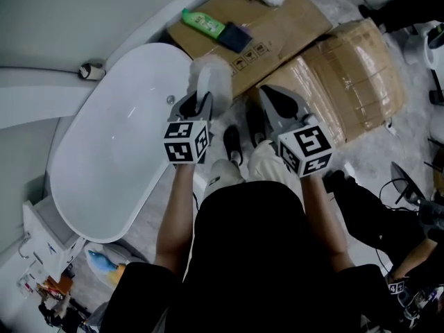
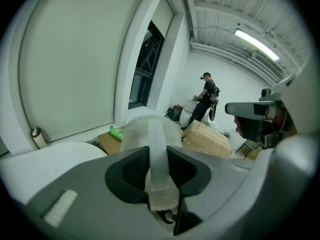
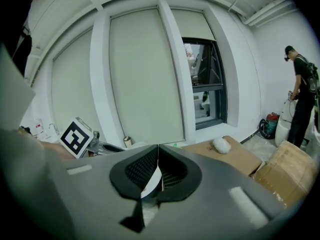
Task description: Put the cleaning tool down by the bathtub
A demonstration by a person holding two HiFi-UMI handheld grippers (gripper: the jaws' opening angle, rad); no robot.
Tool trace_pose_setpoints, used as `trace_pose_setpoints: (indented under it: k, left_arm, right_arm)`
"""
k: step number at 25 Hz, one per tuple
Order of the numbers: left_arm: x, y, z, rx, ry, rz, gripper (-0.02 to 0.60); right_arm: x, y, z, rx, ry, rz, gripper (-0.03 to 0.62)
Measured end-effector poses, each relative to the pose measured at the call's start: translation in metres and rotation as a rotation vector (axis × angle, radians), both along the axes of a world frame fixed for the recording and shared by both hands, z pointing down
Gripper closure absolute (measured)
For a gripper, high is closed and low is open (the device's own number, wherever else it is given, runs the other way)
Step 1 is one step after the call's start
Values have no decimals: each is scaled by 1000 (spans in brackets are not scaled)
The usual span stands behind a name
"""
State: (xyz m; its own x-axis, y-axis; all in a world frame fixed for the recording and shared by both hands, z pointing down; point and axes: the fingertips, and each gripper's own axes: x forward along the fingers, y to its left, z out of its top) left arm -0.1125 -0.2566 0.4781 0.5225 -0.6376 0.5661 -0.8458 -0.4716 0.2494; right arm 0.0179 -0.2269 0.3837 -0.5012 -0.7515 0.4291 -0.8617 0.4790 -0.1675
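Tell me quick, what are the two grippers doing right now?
Left gripper: closed on the strap of the fluffy white cleaning tool.
Right gripper: closed, holding nothing.

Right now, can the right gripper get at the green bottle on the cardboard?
Probably yes. The green bottle lies uncovered on the cardboard, and the right gripper is empty, jaws together. But the left gripper, holding the cleaning tool, sits close beside that path, so a detour may be needed.
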Motion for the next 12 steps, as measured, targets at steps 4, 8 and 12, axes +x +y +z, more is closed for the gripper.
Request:
trace_pose_setpoints:
  k: [4, 8, 12]
  left_arm:
    - [8, -8, 23, -47, -6, -17, 488]
    - [13, -22, 42, -80, -11, -37, 488]
    - [20, -36, 63, -105, -14, -53, 488]
  right_arm:
    - [10, -13, 15, -29, -8, 3, 586]
    - [16, -30, 28, -49, -5, -18, 585]
    - [22, -49, 43, -67, 6, -51, 586]
